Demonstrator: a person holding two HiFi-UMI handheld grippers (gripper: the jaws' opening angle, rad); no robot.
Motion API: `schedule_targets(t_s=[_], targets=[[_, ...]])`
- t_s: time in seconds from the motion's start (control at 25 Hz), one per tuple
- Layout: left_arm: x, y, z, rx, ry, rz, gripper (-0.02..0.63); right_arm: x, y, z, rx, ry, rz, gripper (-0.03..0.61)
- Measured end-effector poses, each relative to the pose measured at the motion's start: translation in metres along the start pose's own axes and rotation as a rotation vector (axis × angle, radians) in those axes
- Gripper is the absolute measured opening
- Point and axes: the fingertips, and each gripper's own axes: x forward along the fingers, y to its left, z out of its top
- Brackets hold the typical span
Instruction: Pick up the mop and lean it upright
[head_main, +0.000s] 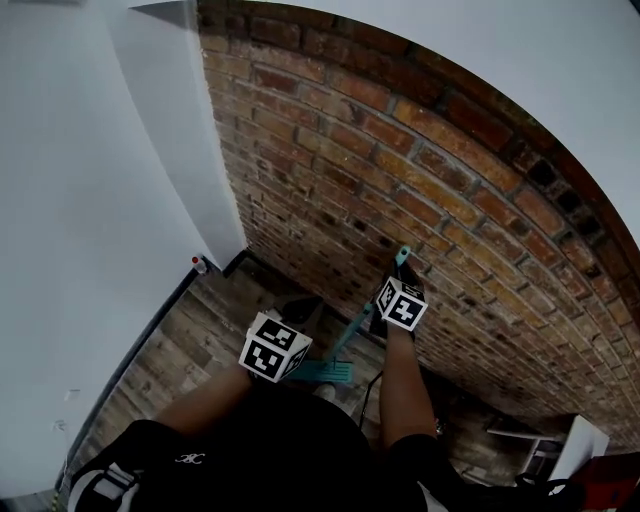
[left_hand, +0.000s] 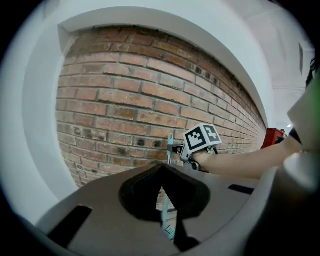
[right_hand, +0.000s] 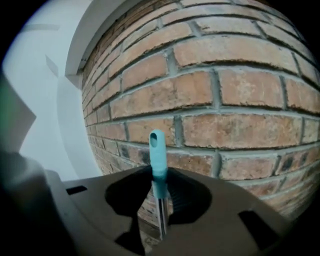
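Observation:
The mop stands nearly upright close to the brick wall (head_main: 420, 170). Its teal flat head (head_main: 322, 372) rests on the wooden floor and its teal handle tip (head_main: 402, 255) points up at the bricks. My right gripper (head_main: 398, 300) is shut on the mop just below that tip (right_hand: 157, 150), the metal pole (right_hand: 161, 215) running down between its jaws. My left gripper (head_main: 273, 347) is lower down, its jaws closed around the teal pole (left_hand: 164, 210) above the head (left_hand: 170, 231). The right gripper (left_hand: 192, 152) also shows in the left gripper view, holding the top.
A white wall (head_main: 90, 230) meets the brick wall at a corner on the left, with a small red-capped object (head_main: 199, 264) at its foot. A white box (head_main: 580, 445) and something red (head_main: 612, 475) stand at the lower right. A dark cable (head_main: 368, 398) lies by the person's feet.

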Motion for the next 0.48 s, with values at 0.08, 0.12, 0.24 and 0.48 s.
schedule_targets(t_s=[0.08, 0.12, 0.24, 0.48], targets=[[-0.004, 0.003, 0.000, 0.003, -0.011, 0.011, -0.008, 0.009, -0.003, -0.001, -0.002, 0.032, -0.020, 0.110], [-0.006, 0.005, 0.001, 0.002, -0.017, 0.018, -0.008, 0.011, -0.003, -0.002, -0.011, 0.044, -0.024, 0.110], [-0.011, 0.011, 0.003, -0.005, -0.017, 0.035, -0.008, 0.008, 0.003, 0.000, -0.024, 0.043, -0.022, 0.110], [-0.006, 0.015, 0.003, -0.021, -0.008, 0.023, -0.008, -0.037, 0.017, 0.042, -0.038, -0.093, -0.020, 0.109]])
